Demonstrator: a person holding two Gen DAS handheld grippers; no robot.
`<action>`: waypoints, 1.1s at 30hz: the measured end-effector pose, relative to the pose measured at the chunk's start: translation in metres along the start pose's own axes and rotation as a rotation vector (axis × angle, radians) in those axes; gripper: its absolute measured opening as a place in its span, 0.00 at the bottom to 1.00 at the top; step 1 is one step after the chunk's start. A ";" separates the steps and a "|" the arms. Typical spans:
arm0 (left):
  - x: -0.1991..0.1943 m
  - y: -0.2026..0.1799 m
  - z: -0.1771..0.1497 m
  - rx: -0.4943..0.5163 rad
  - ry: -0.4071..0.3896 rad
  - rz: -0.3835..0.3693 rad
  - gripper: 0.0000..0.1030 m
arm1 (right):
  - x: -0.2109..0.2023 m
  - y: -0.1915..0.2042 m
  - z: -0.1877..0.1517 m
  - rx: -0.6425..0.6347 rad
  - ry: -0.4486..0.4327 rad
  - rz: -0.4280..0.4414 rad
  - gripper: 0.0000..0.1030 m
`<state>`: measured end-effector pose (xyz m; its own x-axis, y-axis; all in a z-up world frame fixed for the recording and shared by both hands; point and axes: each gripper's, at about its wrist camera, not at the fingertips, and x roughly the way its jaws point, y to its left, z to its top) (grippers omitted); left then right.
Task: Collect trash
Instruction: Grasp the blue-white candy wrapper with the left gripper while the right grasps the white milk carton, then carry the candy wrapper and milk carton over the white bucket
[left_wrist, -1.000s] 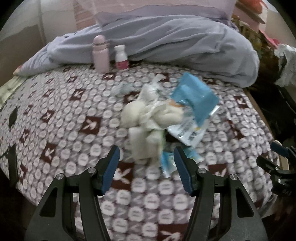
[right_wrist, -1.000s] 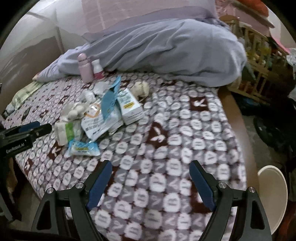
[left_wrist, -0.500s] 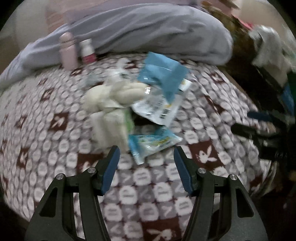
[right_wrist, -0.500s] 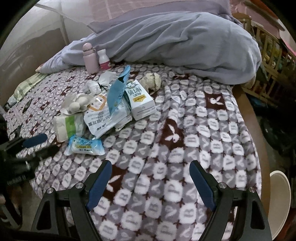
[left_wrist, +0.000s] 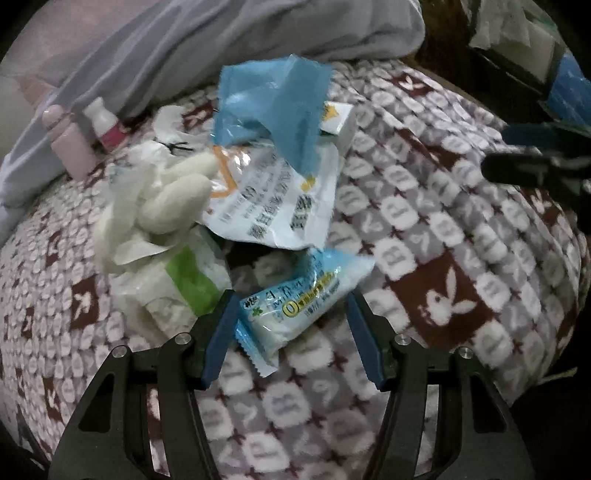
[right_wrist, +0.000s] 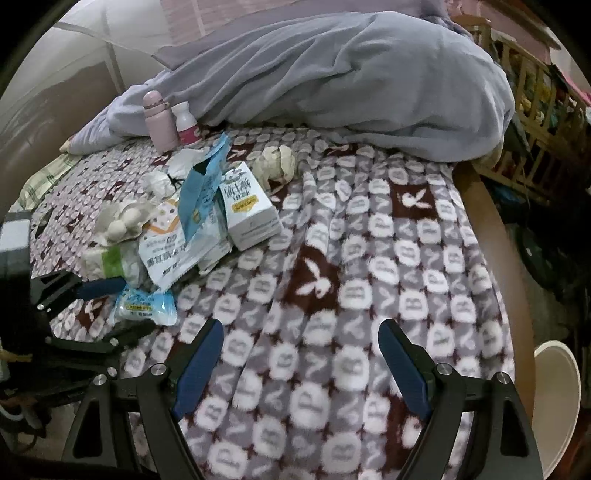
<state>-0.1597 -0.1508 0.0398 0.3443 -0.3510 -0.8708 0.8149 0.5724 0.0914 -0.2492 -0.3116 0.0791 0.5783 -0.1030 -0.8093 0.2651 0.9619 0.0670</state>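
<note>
On the bed, the left claw (left_wrist: 291, 328) is closing around a small blue packet (left_wrist: 303, 299) that lies on the patterned blanket (left_wrist: 424, 229); its pads do not yet press it. Only the left view shows the packet's print close up, beside a green-striped tissue pack (left_wrist: 184, 280). The right view alone shows a milk carton (right_wrist: 249, 206), a crumpled paper ball (right_wrist: 277, 166) and the right claw (right_wrist: 301, 362) wide open, empty.
</note>
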 end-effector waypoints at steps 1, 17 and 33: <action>0.000 0.000 0.000 0.003 0.001 -0.013 0.44 | 0.001 0.000 0.002 0.003 -0.003 0.004 0.81; -0.054 0.023 -0.005 -0.221 -0.069 -0.202 0.32 | 0.047 0.019 0.064 -0.059 -0.005 0.056 0.81; -0.049 0.021 -0.010 -0.256 -0.040 -0.230 0.32 | 0.097 0.038 0.091 -0.140 0.061 0.069 0.50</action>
<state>-0.1643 -0.1142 0.0792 0.1874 -0.5183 -0.8344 0.7314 0.6407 -0.2337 -0.1126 -0.3078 0.0564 0.5425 -0.0239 -0.8397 0.1134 0.9925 0.0450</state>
